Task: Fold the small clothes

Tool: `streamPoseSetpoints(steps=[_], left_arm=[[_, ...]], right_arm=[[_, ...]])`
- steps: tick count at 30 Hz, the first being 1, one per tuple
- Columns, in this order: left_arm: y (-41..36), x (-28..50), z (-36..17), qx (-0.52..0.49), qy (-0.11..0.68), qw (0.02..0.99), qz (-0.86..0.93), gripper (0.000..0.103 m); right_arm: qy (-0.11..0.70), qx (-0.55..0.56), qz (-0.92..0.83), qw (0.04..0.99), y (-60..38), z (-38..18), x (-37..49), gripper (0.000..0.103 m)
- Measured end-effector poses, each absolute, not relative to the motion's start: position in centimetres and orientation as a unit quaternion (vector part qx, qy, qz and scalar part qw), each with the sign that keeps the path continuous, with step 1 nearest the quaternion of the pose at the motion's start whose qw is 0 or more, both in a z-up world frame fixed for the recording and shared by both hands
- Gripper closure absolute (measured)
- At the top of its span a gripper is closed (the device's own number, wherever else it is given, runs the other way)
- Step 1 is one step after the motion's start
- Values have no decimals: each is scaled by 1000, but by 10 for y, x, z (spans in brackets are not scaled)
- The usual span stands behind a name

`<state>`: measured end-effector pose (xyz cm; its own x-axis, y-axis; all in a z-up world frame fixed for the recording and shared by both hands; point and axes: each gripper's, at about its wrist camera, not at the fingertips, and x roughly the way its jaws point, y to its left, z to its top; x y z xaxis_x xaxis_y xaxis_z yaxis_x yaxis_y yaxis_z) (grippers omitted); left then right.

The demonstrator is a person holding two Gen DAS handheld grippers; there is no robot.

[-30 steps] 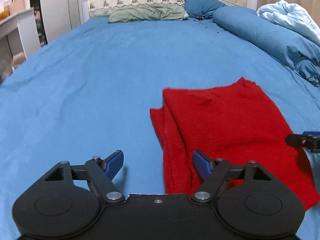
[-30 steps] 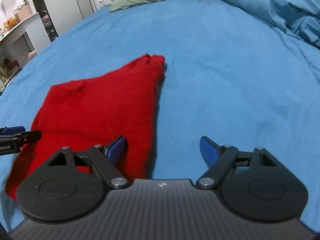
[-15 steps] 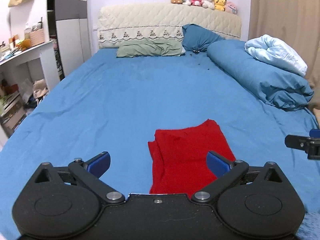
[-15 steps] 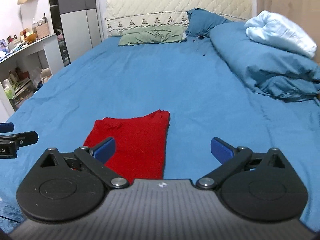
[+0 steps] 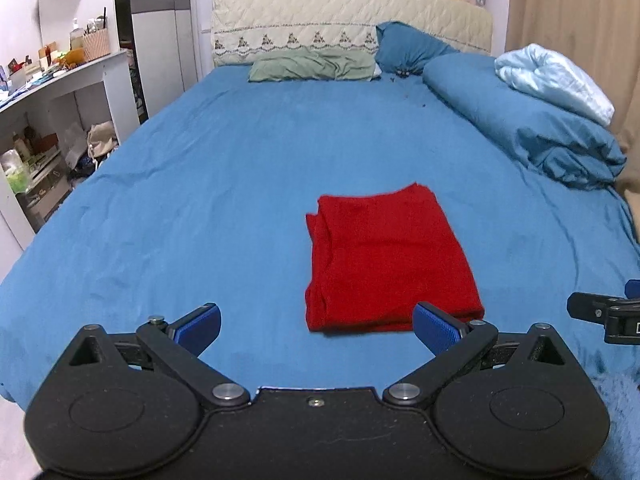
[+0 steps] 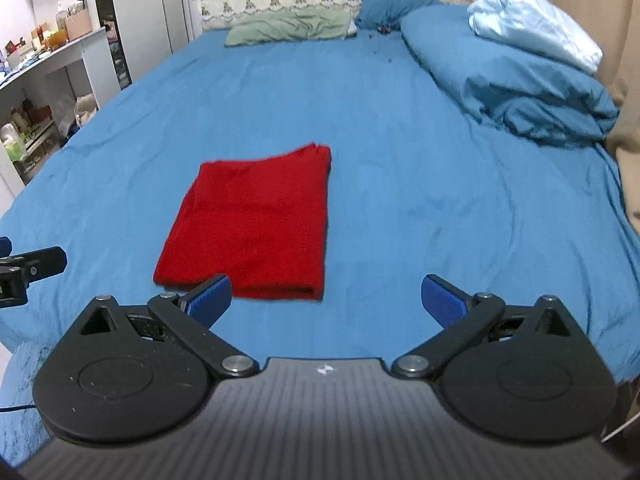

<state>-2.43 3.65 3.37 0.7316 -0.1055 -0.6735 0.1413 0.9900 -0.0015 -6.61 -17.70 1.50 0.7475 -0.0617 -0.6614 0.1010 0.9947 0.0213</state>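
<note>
A red garment [image 5: 384,260] lies folded into a flat rectangle on the blue bed sheet [image 5: 224,200]. It also shows in the right wrist view [image 6: 256,224]. My left gripper [image 5: 318,330] is open and empty, held back from the garment's near edge. My right gripper [image 6: 326,298] is open and empty, near the garment's near right corner but apart from it. The tip of the right gripper [image 5: 600,312] shows at the right edge of the left wrist view. The tip of the left gripper [image 6: 28,268] shows at the left edge of the right wrist view.
A rolled blue duvet [image 5: 520,120] with a pale blue blanket [image 5: 552,76] lies along the bed's right side. A green pillow [image 5: 312,66] and a blue pillow [image 5: 408,46] lie at the headboard. A white shelf unit [image 5: 52,120] stands left of the bed.
Both grippers have pulled back and up from the red garment, which looks smaller and farther now. Their jaws have opened wider. The garment lies still.
</note>
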Motion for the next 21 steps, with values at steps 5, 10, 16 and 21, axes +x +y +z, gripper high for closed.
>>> streamPoseSetpoints(steps=[5, 10, 16, 21], left_arm=[[29, -32, 25, 38, 360, 930, -71, 0], [21, -33, 23, 47, 360, 928, -77, 0], [17, -34, 23, 42, 359, 929, -81, 0], [15, -34, 25, 47, 357, 930, -81, 0]], right_arm=[[375, 31, -47, 925, -175, -1, -70, 0], [382, 34, -50, 922, -176, -8, -72, 0], [385, 35, -52, 921, -178, -9, -71, 0], [387, 36, -51, 920, -179, -10, -71, 0]])
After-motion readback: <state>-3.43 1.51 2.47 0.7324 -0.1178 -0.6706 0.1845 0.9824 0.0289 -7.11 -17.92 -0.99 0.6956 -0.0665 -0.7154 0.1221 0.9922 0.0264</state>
